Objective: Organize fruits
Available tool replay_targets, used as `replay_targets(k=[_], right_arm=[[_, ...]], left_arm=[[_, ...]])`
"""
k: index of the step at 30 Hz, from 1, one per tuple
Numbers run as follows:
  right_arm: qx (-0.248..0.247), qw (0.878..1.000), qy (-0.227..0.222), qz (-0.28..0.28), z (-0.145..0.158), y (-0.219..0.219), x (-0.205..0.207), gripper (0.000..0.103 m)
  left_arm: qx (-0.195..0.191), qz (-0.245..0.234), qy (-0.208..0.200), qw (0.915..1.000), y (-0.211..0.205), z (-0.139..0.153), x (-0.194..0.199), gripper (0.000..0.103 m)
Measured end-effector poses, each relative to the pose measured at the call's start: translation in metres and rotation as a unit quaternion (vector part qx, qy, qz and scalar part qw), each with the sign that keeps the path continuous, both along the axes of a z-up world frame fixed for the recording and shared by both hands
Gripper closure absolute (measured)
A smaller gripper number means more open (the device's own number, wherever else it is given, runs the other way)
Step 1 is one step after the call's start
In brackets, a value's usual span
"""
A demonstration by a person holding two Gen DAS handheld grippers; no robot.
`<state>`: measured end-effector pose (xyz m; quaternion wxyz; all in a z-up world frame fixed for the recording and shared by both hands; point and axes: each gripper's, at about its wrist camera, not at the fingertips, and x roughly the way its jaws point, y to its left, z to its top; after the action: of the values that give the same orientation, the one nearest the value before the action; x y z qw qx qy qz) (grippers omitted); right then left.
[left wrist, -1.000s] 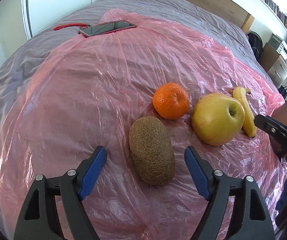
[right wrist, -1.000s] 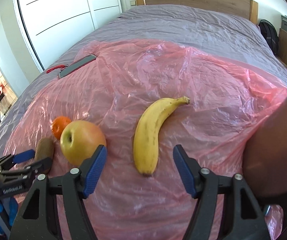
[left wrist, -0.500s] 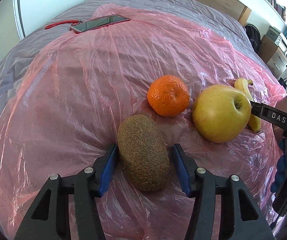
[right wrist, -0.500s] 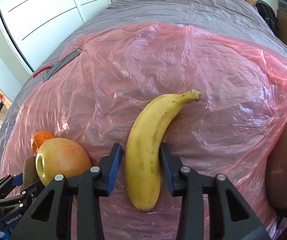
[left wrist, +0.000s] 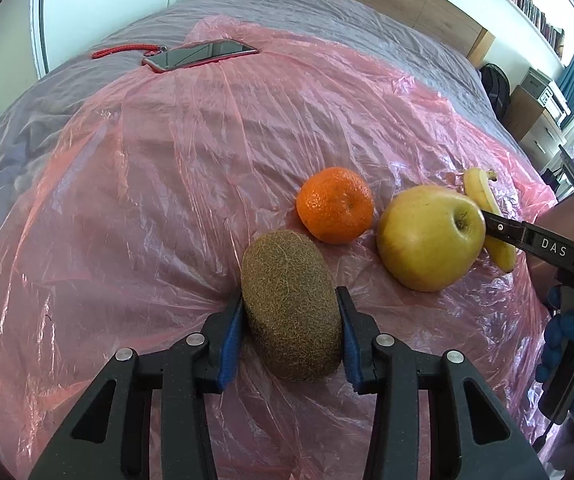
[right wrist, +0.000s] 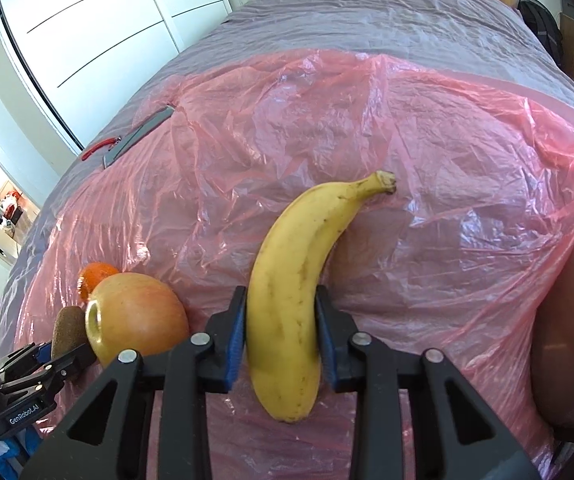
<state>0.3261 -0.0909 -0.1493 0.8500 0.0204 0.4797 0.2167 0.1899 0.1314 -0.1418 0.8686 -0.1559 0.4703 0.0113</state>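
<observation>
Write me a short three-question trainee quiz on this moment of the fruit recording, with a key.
1. Multiple choice: the left hand-held gripper is shut on which fruit? A. orange B. kiwi C. apple
2. True or false: the banana lies free, outside the right hand-held gripper.
3. Fill in: the phone lies at the far edge of the pink ____.

Key
1. B, the kiwi; the orange and apple lie free beyond it.
2. False; both pads press its sides.
3. Plastic sheet.
</observation>
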Motion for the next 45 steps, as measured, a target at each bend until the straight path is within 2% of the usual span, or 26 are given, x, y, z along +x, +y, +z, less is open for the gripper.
replay_targets(k=[13, 26, 36, 45], right_arm=[[0.007, 1.0, -0.017, 0.01, 0.038, -0.013, -0.038, 0.103], [0.016, 0.999, -0.021, 0.03, 0.069, -0.032, -0.127, 0.103], [0.018, 0.999, -0.025, 0.028, 0.087, -0.055, -0.193, 0.103], [0.02, 0.999, -0.033, 0.005, 0.094, -0.095, -0.24, 0.103]], left_arm=[[-0.001, 0.002, -0.025, 0.9997, -0.003, 0.038, -0.026, 0.066], [0.002, -0.022, -0.05, 0.9985, -0.025, 0.077, -0.068, 0.066], [-0.001, -0.062, -0.071, 0.9956, -0.061, 0.102, -0.102, 0.066], [0.005, -0.107, -0.088, 0.9904, -0.108, 0.126, -0.127, 0.066]])
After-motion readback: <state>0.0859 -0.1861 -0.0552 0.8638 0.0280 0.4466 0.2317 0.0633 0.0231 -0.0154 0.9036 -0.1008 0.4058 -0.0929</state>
